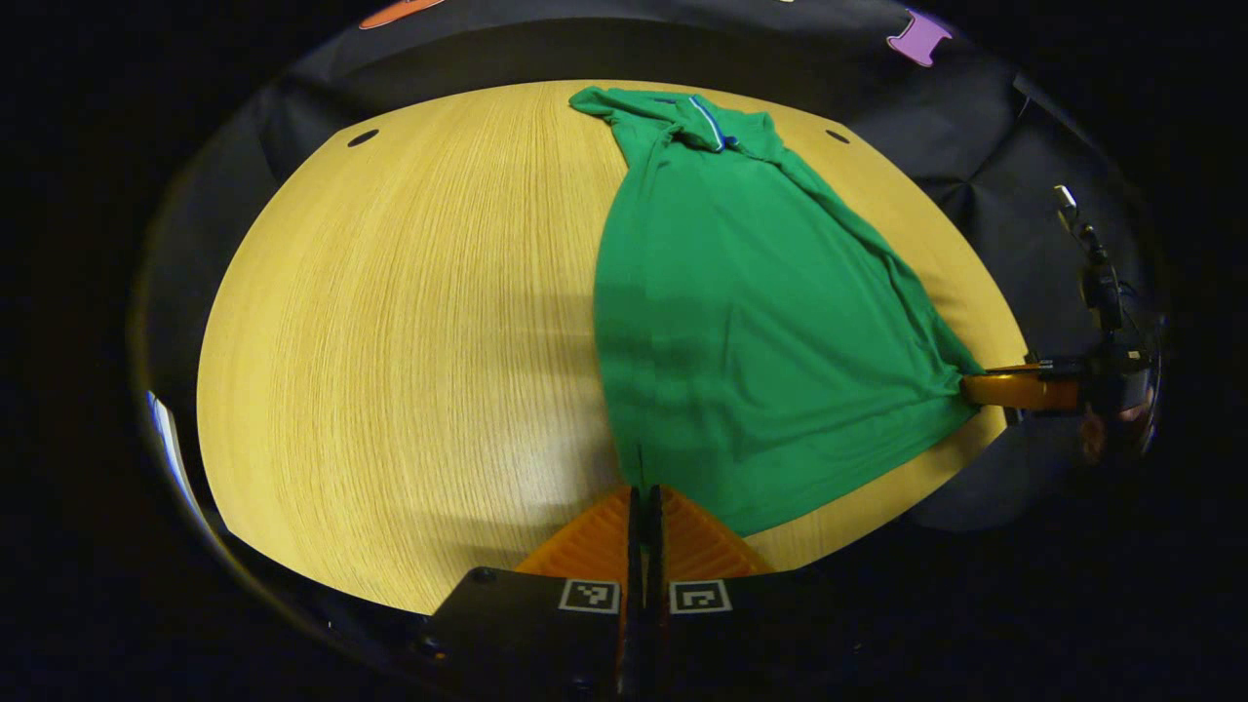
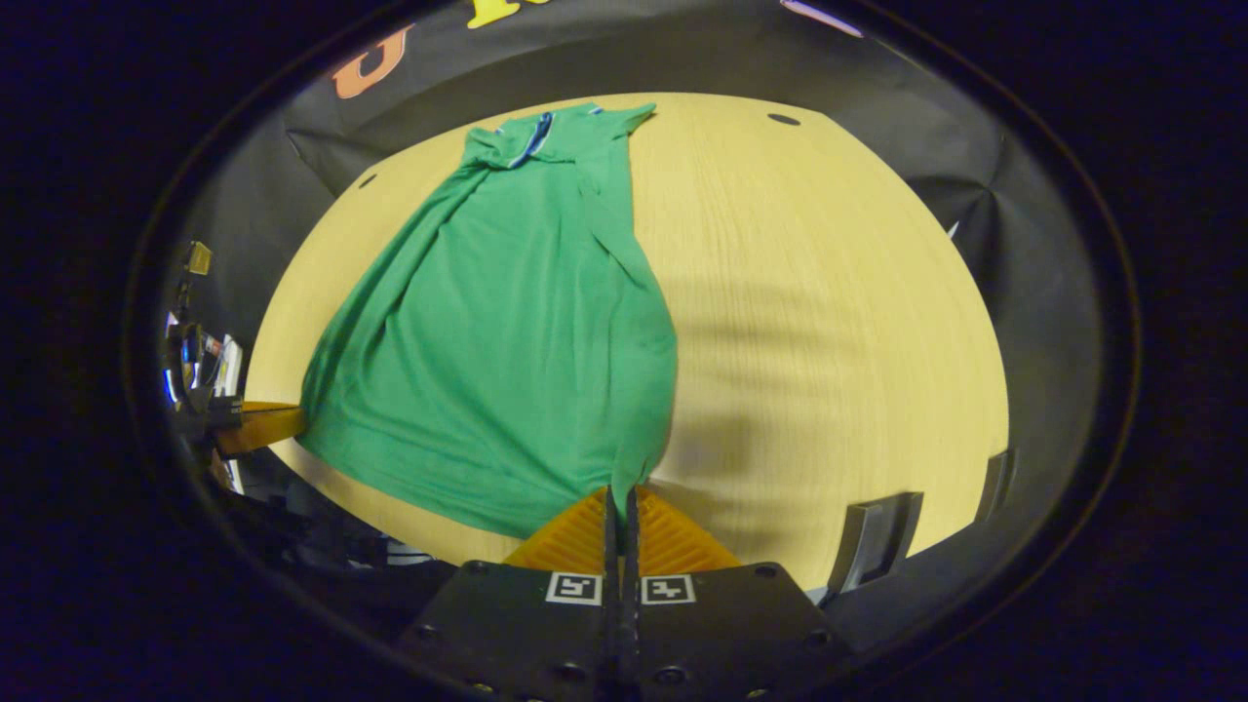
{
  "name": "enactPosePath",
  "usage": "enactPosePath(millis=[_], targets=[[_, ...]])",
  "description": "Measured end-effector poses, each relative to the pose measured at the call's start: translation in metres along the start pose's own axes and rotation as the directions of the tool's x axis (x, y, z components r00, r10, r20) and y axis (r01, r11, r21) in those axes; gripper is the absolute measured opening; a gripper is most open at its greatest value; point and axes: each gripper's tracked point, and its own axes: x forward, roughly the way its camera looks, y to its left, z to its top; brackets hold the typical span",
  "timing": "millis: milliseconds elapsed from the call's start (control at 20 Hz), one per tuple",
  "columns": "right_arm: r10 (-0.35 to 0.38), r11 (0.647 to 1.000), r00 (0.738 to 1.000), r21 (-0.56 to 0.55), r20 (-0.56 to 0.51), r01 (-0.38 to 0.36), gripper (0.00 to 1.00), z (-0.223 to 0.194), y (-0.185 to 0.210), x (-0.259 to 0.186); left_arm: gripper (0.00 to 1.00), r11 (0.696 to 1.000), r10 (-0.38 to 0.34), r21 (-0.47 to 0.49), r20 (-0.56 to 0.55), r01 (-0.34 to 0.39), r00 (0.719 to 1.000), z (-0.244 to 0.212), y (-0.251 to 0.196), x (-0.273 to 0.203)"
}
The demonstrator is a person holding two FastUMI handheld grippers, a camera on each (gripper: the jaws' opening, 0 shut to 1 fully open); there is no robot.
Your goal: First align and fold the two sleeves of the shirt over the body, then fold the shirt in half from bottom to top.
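At the bottom centre of the left gripper view, the left gripper (image 1: pixel 643 492) has its two fingers pressed together on the near hem corner of a green shirt (image 1: pixel 741 322), the cloth pinched between them. At the bottom centre of the right gripper view, the right gripper (image 2: pixel 620 495) is likewise clamped on the hem's other corner, fabric rising from between its closed fingers. The shirt lies lengthwise on a pale wooden table (image 1: pixel 390 341), both sleeves already folded in over the body, filling the centre-right of the left gripper view and the centre-left of the right gripper view. Its hem is lifted slightly at the near edge and stretched between the two grippers. Farther off, the collar (image 1: pixel 707 122), trimmed with a blue and white stripe, rests near the table's far edge at the top of the frame.
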Motion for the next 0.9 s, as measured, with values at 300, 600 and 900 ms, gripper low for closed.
enactPosePath(millis=[300,600,900], targets=[[0.040,0.999,0.995,-0.002,0.087,-0.040,0.00,0.040,0.002,-0.031,0.06,0.999,-0.021,0.041,0.080,0.018,0.997,0.041,-0.010,-0.025],[0.051,0.999,0.984,-0.003,0.172,-0.051,0.00,0.093,-0.004,-0.048,0.06,0.997,-0.047,-0.045,0.217,0.058,0.975,0.102,-0.017,-0.044],[0.076,0.997,0.961,0.002,0.265,-0.080,0.00,0.169,-0.011,-0.066,0.05,0.998,0.003,-0.054,0.342,0.017,0.940,0.184,0.001,-0.059]])
